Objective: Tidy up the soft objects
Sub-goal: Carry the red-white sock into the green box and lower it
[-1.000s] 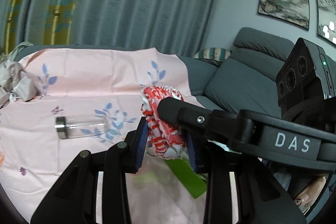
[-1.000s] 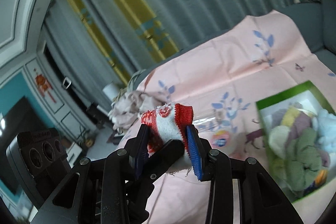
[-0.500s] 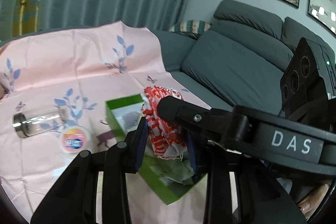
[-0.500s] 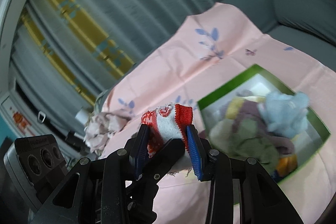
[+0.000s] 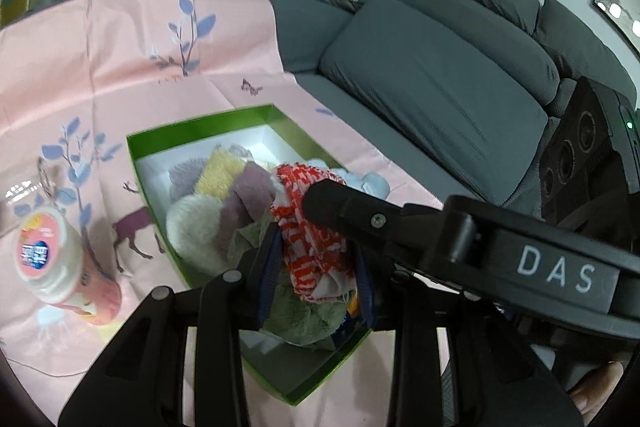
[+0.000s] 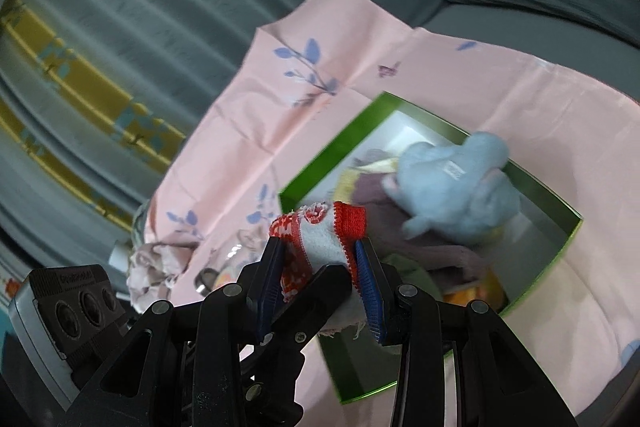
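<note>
Holding one red-and-white knitted cloth (image 5: 316, 243) between them, both grippers are hanging over the green box (image 5: 200, 125), which is lying on the pink flowered sheet (image 5: 120, 39). The left gripper (image 5: 318, 269) is pinching the lower part of the cloth, and its blue pads (image 5: 270, 267) are pressing the fabric from both sides. The right gripper (image 6: 320, 267) is pinching the other end of the same cloth (image 6: 320, 239), where a solid red band shows at the edge. I think two grips are being used because the cloth is limp and would sag or unfold if only one end were held.

The box is already holding several soft things: a cream round piece (image 5: 192, 223), a mauve towel (image 5: 248, 195), a yellow one (image 5: 220, 171), a green towel (image 5: 296, 319) and a light blue plush toy (image 6: 456, 187). The cloth is hovering right above this pile, so the step seems to be the placing of it inside.

A pink jar with a white lid (image 5: 48, 259) is standing just beside the box, on the sheet. It is hard, which probably explains why it is left outside. The grey sofa (image 5: 436, 75) is behind.
</note>
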Motion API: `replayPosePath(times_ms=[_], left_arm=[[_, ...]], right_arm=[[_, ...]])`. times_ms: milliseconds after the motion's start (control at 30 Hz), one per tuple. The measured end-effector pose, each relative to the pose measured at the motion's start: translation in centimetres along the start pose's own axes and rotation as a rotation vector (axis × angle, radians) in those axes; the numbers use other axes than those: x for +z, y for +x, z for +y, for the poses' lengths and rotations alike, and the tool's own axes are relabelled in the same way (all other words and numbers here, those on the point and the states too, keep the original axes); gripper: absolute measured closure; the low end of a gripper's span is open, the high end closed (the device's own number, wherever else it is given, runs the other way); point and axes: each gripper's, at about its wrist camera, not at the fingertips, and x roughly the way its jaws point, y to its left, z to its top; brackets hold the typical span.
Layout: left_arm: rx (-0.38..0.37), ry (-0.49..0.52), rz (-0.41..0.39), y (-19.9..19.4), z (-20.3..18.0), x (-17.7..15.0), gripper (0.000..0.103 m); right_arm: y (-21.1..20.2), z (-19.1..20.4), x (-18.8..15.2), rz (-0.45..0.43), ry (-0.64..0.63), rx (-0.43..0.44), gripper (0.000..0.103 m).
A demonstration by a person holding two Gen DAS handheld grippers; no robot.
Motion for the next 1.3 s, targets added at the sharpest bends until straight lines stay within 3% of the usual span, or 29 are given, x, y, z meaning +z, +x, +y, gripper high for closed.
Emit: replayPosePath(times_ms=[633,1300], left_arm=[[0.04,-0.092,0.176,4.4,1.6,-0.7,0.069],[0.114,-0.121,0.246,6.3,2.2,-1.1,0.062]], right_arm=[[2.8,-2.2,0.1,0.07,0.058,-0.128,0.063],[3.8,-2.8,0.0,0.086,0.063,-0.197,0.063]])
